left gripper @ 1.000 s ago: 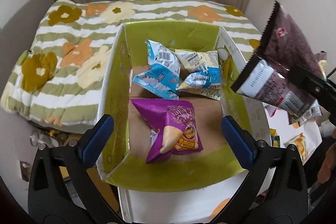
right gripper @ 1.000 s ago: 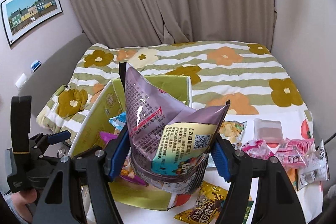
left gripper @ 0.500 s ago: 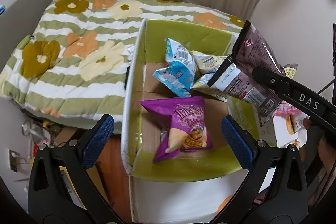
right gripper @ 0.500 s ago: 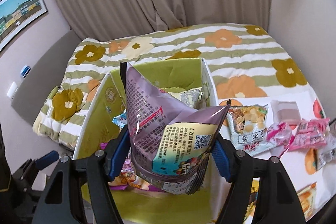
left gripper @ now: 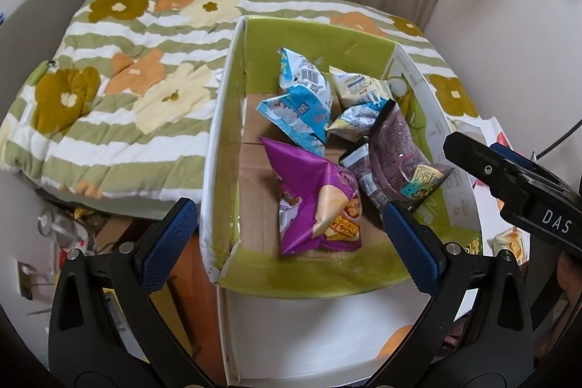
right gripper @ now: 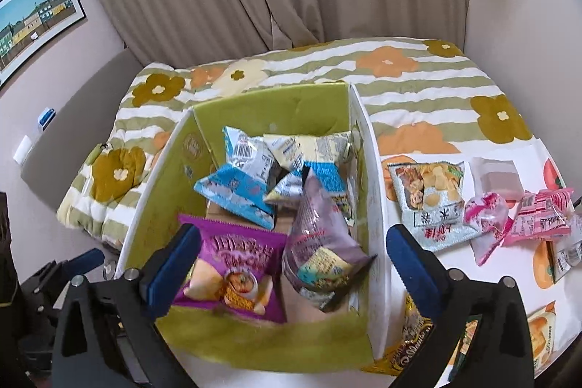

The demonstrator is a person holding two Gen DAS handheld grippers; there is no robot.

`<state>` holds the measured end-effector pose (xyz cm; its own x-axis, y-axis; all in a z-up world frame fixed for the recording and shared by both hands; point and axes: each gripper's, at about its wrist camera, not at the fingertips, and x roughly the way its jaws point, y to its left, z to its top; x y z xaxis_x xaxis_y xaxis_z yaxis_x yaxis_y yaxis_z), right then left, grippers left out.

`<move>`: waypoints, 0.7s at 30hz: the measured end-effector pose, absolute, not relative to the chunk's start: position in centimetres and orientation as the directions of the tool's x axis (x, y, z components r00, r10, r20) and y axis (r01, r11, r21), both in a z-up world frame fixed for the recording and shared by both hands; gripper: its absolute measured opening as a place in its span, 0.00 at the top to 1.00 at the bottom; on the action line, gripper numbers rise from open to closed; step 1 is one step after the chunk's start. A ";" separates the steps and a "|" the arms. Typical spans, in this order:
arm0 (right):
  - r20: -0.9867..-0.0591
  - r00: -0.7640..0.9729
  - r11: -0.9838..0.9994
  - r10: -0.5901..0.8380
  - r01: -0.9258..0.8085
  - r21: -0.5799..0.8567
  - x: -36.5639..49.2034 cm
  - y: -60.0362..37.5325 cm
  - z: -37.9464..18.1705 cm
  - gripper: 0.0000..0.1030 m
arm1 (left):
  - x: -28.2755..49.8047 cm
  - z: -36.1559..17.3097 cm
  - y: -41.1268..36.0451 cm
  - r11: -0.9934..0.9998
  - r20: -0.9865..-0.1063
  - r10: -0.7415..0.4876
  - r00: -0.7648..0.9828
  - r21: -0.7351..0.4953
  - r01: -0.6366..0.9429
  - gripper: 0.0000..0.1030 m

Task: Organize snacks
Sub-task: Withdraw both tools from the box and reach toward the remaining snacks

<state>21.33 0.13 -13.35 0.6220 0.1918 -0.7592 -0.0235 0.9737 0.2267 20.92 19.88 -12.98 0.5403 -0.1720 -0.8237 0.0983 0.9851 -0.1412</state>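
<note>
Cardboard box [right gripper: 367, 170], green-lined walls, brown corrugated floor, sits against the quilted floral bed [right gripper: 418, 75]. Your right hand-held gripper [right gripper: 291, 250] is opening, its ribbed blue pads [right gripper: 407, 253] well apart; the dusky purple foil pouch [right gripper: 320, 242] sits between them but free of both, blurred, tilted, at the box's right wall. In the left wrist view that same pouch [left gripper: 396, 151] lies crumpled beside the magenta chip bag [left gripper: 316, 199], a puffy pillow shape with glossy film. Behind them: a blue-and-white crinkled packet [left gripper: 298, 111] and a pale yellow packet [left gripper: 358, 86], both shiny and creased, piled at the far end.

Your left hand-held gripper [left gripper: 291, 239] stands wide with nothing between its pads, hovering over the box's near edge. The right tool's black bar [left gripper: 509, 177] reaches in from the side.

Outside the box, on the white surface [right gripper: 509, 279] with orange prints: a flat silver-clear cracker bag [right gripper: 433, 202], pink twisted wrappers [right gripper: 516, 217], a frosted white sachet [right gripper: 498, 177], all loose and apart from the box. A gold-brown packet [right gripper: 411, 348] lies by the box's near corner.
</note>
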 end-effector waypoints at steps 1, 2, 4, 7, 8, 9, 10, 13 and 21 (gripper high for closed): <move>-0.760 0.619 0.973 0.197 -0.029 0.228 21.2 0.0 -13.3 0.02 | 20.8 -12.9 19.7 0.985 -0.822 -0.170 0.543 -0.139 0.099 0.02; -0.760 0.618 0.973 0.199 -0.031 0.229 21.1 -0.1 -13.2 0.02 | 20.5 -12.7 19.5 0.986 -0.820 -0.168 0.547 -0.136 0.099 0.02; -0.757 0.621 0.972 0.205 -0.042 0.229 20.7 -0.4 -12.9 0.02 | 20.1 -12.3 19.1 0.987 -0.815 -0.160 0.557 -0.130 0.094 0.02; -0.748 0.628 0.972 0.216 -0.064 0.227 20.0 -0.9 -12.4 0.02 | 19.1 -11.4 18.2 0.990 -0.803 -0.142 0.579 -0.115 0.084 0.02; -0.741 0.633 0.971 0.223 -0.074 0.229 19.7 -1.3 -12.0 0.02 | 18.5 -11.0 17.8 0.990 -0.798 -0.138 0.587 -0.113 0.080 0.02; -0.737 0.636 0.969 0.230 -0.080 0.233 19.3 -1.7 -11.7 0.02 | 18.1 -10.6 17.4 0.990 -0.794 -0.138 0.593 -0.115 0.076 0.02; -0.733 0.638 0.967 0.238 -0.087 0.238 19.1 -1.9 -11.5 0.02 | 17.7 -10.3 17.1 0.990 -0.789 -0.139 0.598 -0.119 0.073 0.02; -0.718 0.648 0.965 0.254 -0.128 0.227 17.8 -3.1 -10.2 0.02 | 16.3 -9.5 15.6 0.988 -0.773 -0.150 0.617 -0.137 0.069 0.02; -0.672 0.707 0.974 0.222 -0.130 0.185 13.7 -9.2 -7.6 0.02 | 13.4 -8.0 9.4 0.981 -0.736 -0.193 0.649 -0.166 0.102 0.02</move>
<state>13.74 -9.19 -7.56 0.7066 0.2223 -0.6718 -0.1304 0.9740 0.1852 13.40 9.37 -7.98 0.6487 -0.1926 -0.7363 0.1022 0.9807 -0.1665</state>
